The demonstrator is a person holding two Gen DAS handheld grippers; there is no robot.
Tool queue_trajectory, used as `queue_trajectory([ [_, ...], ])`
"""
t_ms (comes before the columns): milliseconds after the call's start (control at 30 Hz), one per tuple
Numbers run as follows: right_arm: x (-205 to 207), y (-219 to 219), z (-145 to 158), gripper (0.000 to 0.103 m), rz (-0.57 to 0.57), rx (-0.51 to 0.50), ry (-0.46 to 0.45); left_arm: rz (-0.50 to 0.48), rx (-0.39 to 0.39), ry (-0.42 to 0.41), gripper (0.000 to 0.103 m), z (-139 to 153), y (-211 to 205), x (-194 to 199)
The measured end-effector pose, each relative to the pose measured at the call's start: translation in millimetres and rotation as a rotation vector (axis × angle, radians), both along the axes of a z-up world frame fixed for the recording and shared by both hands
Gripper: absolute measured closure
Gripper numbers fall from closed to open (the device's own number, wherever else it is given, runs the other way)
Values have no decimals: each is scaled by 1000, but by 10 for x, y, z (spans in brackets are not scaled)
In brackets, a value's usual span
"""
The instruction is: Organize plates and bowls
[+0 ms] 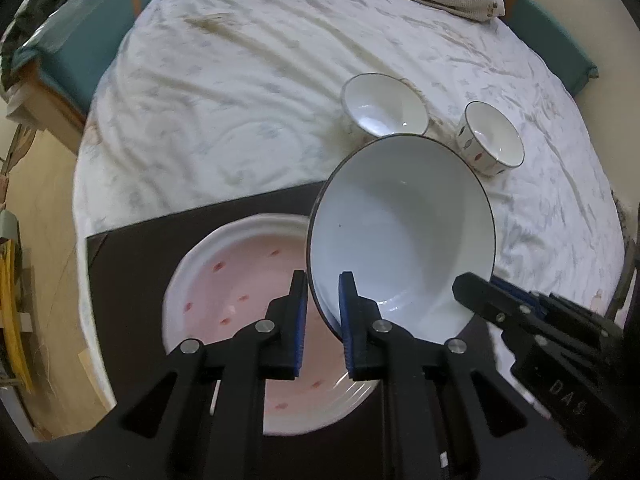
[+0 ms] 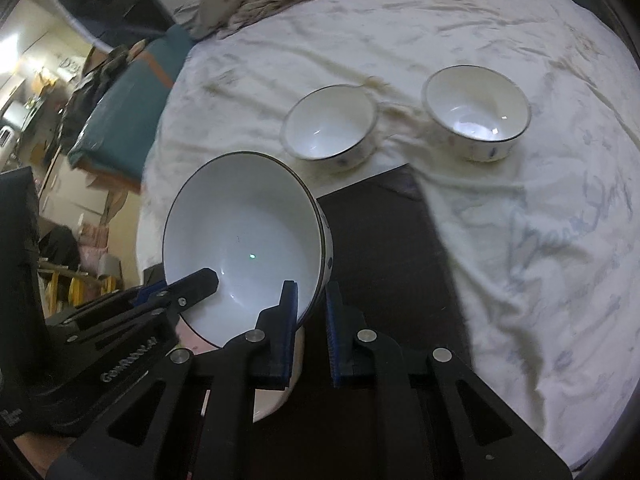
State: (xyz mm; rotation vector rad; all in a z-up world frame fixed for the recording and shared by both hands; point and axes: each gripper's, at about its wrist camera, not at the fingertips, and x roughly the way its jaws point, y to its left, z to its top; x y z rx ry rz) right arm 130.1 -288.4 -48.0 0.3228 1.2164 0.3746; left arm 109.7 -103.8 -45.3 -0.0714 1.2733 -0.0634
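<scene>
Both grippers have the big white bowl (image 1: 402, 236) by its rim: left gripper (image 1: 323, 316) fingers pinch the near-left edge, right gripper (image 2: 311, 320) fingers clamp the other side. The bowl hangs tilted over the pink plate (image 1: 240, 280) on the dark mat (image 2: 380, 240). Two small bowls (image 2: 330, 122) (image 2: 476, 110) sit further back on the bed sheet (image 1: 240, 100).

Two small bowls (image 2: 330, 122) (image 2: 476, 112) block the far side; open bedsheet (image 2: 540, 240) lies right of the dark mat (image 2: 384, 240).
</scene>
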Motion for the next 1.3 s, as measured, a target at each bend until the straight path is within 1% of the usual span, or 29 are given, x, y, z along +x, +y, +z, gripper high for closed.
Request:
queue_trajectory([
  [133,-196,264,69,89,48,15,-18,8,0,-2,90,29,299,-241],
  [267,-377,543,104,89,105,18,-46,21,-3,7,90,-19,557,-417],
  [433,-551,785,-16,88,146,10,-27,32,-11,29,90,-164,742,-520],
  [533,-604,871,-98,88,145,0,-14,45,-50,44,90,-296,846,-552],
  [633,-631,919,-157,88,149,-6,-10,48,-67,75,90,-388,844,-517],
  [733,-647,920,-224,88,138,-20,1,28,-66,64,90,-418,788,-465],
  [833,-615,869,-306,88,114,-25,33,20,-69,81,90,-492,723,-416],
  [967,-594,808,-368,88,97,-37,48,19,-77,106,90,-571,694,-363],
  [1100,-590,777,-402,88,94,-38,60,25,-58,134,90,-655,686,-354],
  [1200,-591,795,-404,89,106,-49,55,14,-35,117,90,-650,644,-344],
  [1300,-594,798,-390,89,108,-57,46,24,-49,118,90,-654,662,-324],
])
